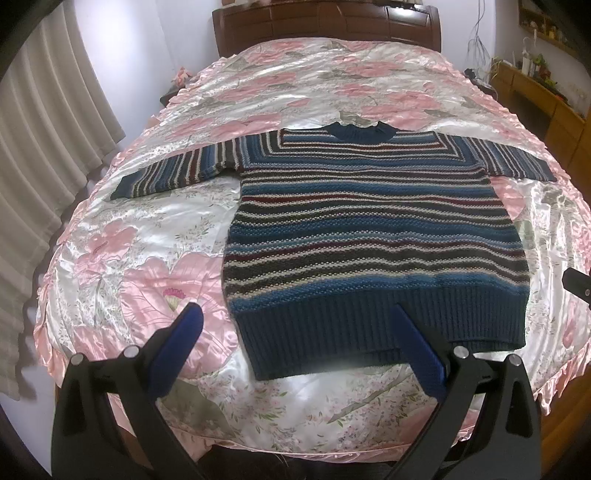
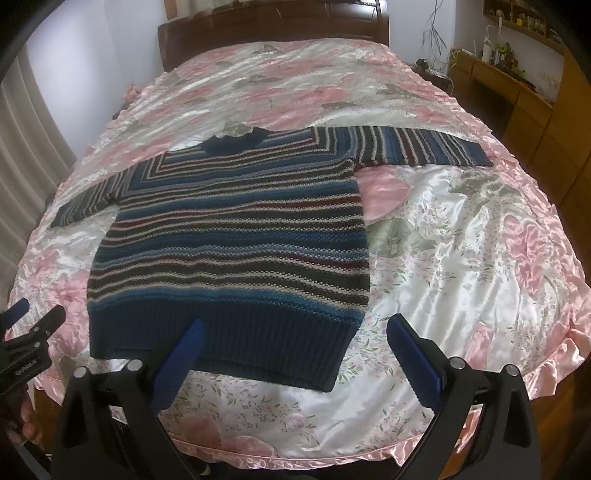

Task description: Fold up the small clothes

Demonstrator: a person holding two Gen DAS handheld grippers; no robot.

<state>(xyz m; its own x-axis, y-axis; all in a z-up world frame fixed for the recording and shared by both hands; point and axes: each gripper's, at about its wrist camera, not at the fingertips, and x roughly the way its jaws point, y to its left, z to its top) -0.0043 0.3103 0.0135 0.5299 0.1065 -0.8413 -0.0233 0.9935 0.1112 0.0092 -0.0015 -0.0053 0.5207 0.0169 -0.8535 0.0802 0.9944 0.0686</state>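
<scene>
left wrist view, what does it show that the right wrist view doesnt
Only the left wrist view: the left claw open over the sweater's near left hem corner, and a curtain.

Only the right wrist view: the right claw open over the near right hem corner, and the desk more fully.

Both: the striped sweater flat, sleeves spread, on the floral bedspread, and the headboard.
</scene>
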